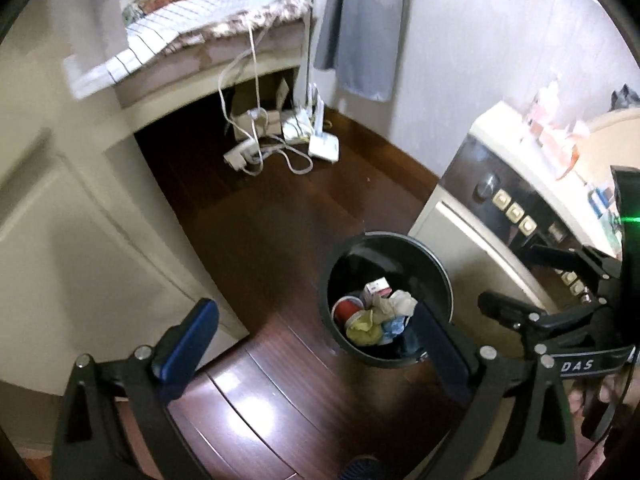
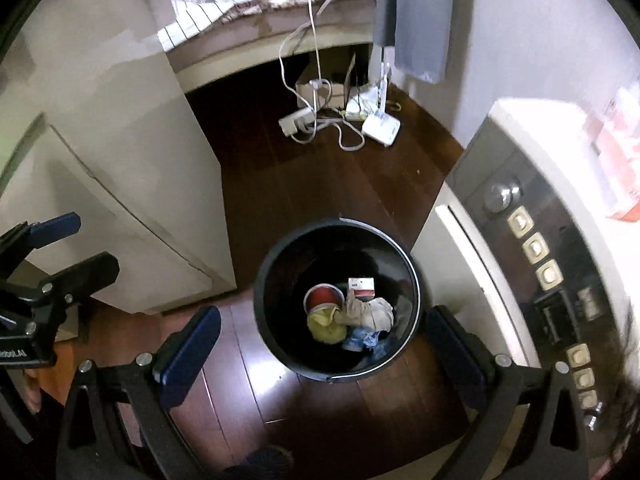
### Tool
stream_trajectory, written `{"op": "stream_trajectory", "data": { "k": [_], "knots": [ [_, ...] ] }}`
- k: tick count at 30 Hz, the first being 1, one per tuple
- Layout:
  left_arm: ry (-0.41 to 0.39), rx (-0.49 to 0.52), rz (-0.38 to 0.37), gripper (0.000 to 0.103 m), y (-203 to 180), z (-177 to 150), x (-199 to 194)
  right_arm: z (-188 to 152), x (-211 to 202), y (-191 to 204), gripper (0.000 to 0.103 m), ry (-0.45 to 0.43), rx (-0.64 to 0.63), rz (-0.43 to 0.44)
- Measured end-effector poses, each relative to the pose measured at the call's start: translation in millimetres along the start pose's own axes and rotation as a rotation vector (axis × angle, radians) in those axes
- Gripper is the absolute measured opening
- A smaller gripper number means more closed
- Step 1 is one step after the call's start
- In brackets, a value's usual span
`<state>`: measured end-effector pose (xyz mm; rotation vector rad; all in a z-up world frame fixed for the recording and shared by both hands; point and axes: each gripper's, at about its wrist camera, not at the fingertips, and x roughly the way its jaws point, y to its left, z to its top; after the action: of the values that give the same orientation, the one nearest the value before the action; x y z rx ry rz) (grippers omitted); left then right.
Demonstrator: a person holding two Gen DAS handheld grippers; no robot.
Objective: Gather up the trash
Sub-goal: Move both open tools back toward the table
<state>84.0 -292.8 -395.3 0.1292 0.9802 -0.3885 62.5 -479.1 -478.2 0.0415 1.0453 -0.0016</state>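
Observation:
A black round trash bin (image 1: 434,260) (image 2: 280,248) stands on the dark wood floor. Inside lie a red cup (image 1: 347,309) (image 2: 323,296), a small red and white box (image 1: 378,288) (image 2: 361,288), crumpled beige paper (image 1: 400,302) (image 2: 370,310), a yellow wad (image 1: 362,330) (image 2: 325,326) and blue wrapping (image 2: 362,340). My left gripper (image 1: 316,344) is open and empty, above the floor left of the bin. My right gripper (image 2: 324,344) is open and empty, above the bin's near rim. Each gripper also shows in the other's view, the right one (image 1: 516,280) and the left one (image 2: 80,240).
A cream cabinet (image 1: 80,220) (image 2: 120,160) stands left of the bin. An appliance with buttons (image 1: 512,212) (image 2: 540,260) stands right of it. At the far wall lie a power strip, cables (image 1: 256,152) (image 2: 316,124) and a white box (image 1: 324,146) (image 2: 382,128), below a bed.

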Motion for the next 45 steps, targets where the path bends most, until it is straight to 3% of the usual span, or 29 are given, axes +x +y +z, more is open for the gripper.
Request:
{"op": "stream_trajectory", "data": {
  "k": [15, 24, 30, 34, 39, 45],
  "knots": [
    [-0.181, -0.066, 0.07, 0.099, 42, -6, -123, 27, -141, 96, 0.103, -0.219, -0.125, 0.053],
    [-0.284, -0.153, 0.176, 0.099, 95, -11, -192, 55, -205, 163, 0.103, -0.325, -0.183, 0.165],
    [-0.336, -0.21, 0.233, 0.099, 132, -21, -232, 71, -245, 208, 0.103, -0.459, -0.215, 0.252],
    [-0.377, -0.258, 0.252, 0.099, 160, -23, -256, 91, -260, 237, 0.103, -0.492, -0.243, 0.248],
    [-0.43, -0.311, 0.283, 0.099, 199, -21, -288, 120, -265, 270, 0.103, -0.468, -0.275, 0.269],
    [-0.432, -0.345, 0.386, 0.099, 257, -14, -309, 156, -264, 323, 0.103, -0.445, -0.341, 0.303]
  ]
}}
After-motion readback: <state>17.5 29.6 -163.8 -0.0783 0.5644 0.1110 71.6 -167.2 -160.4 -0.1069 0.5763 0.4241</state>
